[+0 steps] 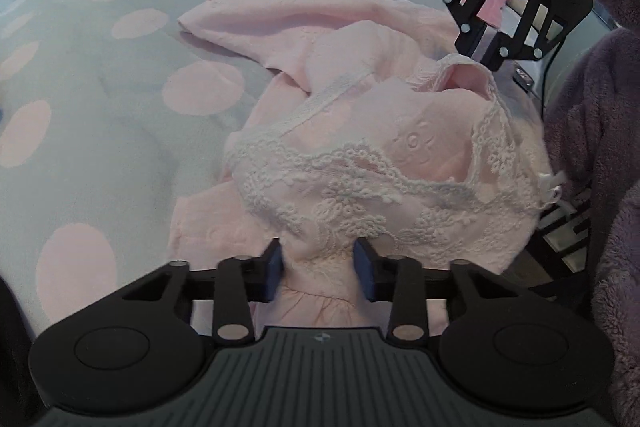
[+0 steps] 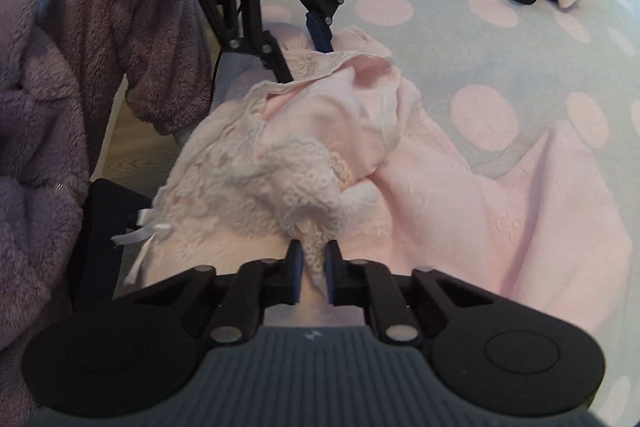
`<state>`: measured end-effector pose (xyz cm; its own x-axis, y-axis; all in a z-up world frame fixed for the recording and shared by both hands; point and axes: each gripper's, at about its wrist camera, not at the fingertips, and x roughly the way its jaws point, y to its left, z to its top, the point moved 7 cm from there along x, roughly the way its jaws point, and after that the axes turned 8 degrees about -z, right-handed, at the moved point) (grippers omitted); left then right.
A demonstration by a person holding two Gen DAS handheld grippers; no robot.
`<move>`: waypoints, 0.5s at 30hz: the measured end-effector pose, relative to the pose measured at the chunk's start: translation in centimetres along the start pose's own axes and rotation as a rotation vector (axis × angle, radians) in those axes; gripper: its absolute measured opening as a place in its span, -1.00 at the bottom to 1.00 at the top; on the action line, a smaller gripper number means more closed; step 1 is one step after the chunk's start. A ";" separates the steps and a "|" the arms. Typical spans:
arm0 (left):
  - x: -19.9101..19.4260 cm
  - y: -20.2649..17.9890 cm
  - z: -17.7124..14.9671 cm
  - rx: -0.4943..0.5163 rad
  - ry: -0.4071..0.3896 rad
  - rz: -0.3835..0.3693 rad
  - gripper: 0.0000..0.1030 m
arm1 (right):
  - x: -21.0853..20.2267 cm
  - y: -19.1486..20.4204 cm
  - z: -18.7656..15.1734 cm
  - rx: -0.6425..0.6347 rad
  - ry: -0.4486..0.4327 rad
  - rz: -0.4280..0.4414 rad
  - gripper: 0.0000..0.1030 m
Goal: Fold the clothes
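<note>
While the left gripper pinches its gathered pink cloth and the right gripper clamps its lace edge, the pale pink garment, trimmed with white lace and a small ribbon bow, lies rumpled near the dotted bedspread's edge.

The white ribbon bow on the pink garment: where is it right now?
In the right wrist view the white ribbon bow hangs at the lace-trimmed pink garment's left edge, over the bed's side, left of the right gripper, near the purple fleece robe.
</note>
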<state>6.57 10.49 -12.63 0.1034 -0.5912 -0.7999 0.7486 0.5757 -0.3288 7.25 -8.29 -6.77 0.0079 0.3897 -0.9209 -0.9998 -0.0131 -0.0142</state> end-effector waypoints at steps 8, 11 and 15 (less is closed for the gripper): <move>-2.6 -5.7 0.3 0.100 -0.029 -0.006 -0.76 | -4.4 4.8 -3.0 0.059 -0.024 -0.092 -0.87; -2.8 -8.5 -0.4 0.148 0.000 -0.048 -0.76 | -4.0 7.0 -4.5 0.085 -0.006 -0.096 -0.94; -2.4 -10.9 -1.8 0.174 0.036 -0.055 -0.76 | -3.0 9.3 -5.9 0.090 0.018 -0.102 -0.92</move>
<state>-3.01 6.66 -8.08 0.0383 -0.5968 -0.8014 0.8550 0.4347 -0.2829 -1.92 -15.03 -6.47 0.1088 0.3685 -0.9232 -0.9913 0.1088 -0.0734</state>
